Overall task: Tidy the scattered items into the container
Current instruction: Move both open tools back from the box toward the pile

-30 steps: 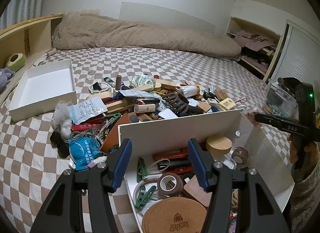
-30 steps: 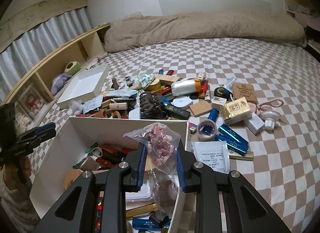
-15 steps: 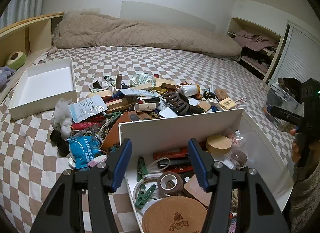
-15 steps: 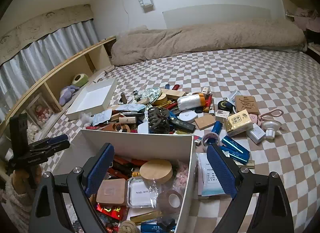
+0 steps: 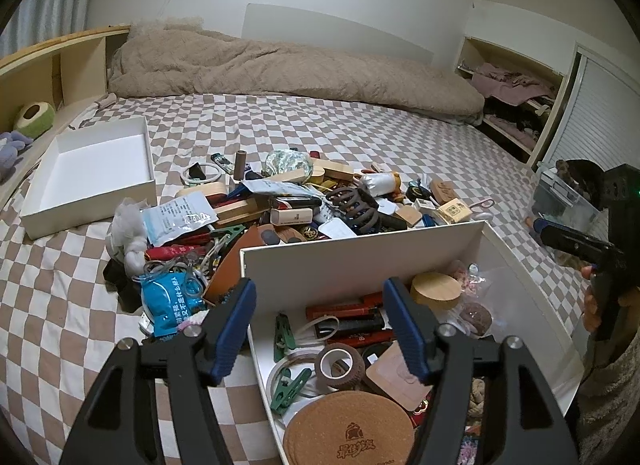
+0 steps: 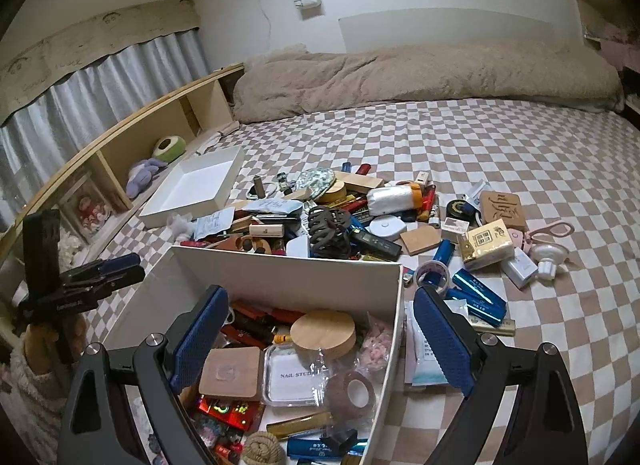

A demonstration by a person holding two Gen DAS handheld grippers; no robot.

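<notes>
Since the right gripper [image 6: 320, 337] has just sprung wide with nothing between its fingers, the little bag [image 6: 376, 345] lies in the white box [image 6: 288, 277]. Left gripper [image 5: 320, 321], half spread and empty, should reach slowly for the pile [image 5: 280, 209] behind the box.

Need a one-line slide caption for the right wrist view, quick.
Right gripper, fingers spread and empty, above the white container where the clear bag lies; clutter covers the checkered bed.
</notes>
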